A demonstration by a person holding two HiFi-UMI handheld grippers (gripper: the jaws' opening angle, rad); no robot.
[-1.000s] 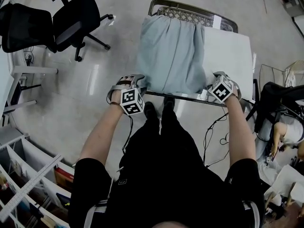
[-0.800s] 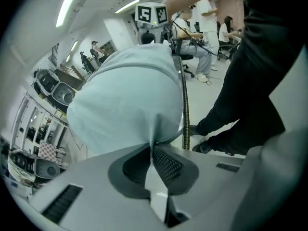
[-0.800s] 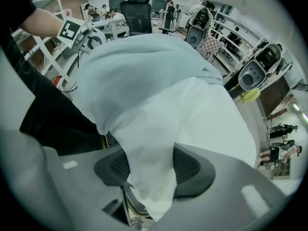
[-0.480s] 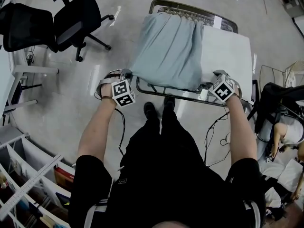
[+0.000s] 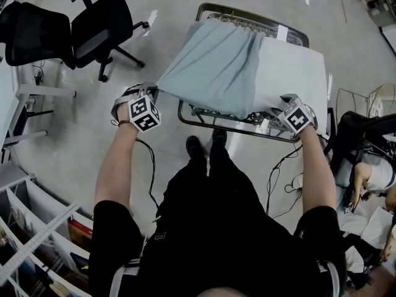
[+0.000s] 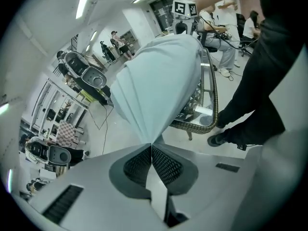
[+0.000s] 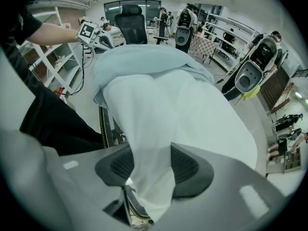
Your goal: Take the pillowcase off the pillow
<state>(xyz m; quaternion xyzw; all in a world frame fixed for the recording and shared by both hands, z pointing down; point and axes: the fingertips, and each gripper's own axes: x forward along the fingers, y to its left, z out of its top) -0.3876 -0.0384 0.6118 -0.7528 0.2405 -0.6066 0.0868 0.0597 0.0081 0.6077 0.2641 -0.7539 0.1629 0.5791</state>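
Observation:
A light blue pillowcase (image 5: pixel 210 67) half covers a white pillow (image 5: pixel 291 73) that lies on a wicker-rimmed table (image 5: pixel 216 117). My left gripper (image 5: pixel 147 91) is out to the left of the table, shut on the pillowcase's near corner, and the cloth stretches taut from it. In the left gripper view the blue pillowcase (image 6: pixel 154 81) narrows to a point pinched at my left gripper (image 6: pixel 151 146). My right gripper (image 5: pixel 278 107) is at the table's near right edge. In the right gripper view my right gripper (image 7: pixel 153 153) is shut on a fold of the white pillow (image 7: pixel 192 109), with the pillowcase (image 7: pixel 139 57) bunched beyond.
Two black office chairs (image 5: pixel 99 23) stand on the floor to the far left. White shelving (image 5: pixel 31 228) fills the lower left. Cables (image 5: pixel 278 178) trail on the floor by my feet, and another person (image 5: pixel 365 172) is at the right edge.
My left gripper has moved left, away from the table, drawing the pillowcase corner out with it. More white pillow shows on the right. My right gripper has stayed put.

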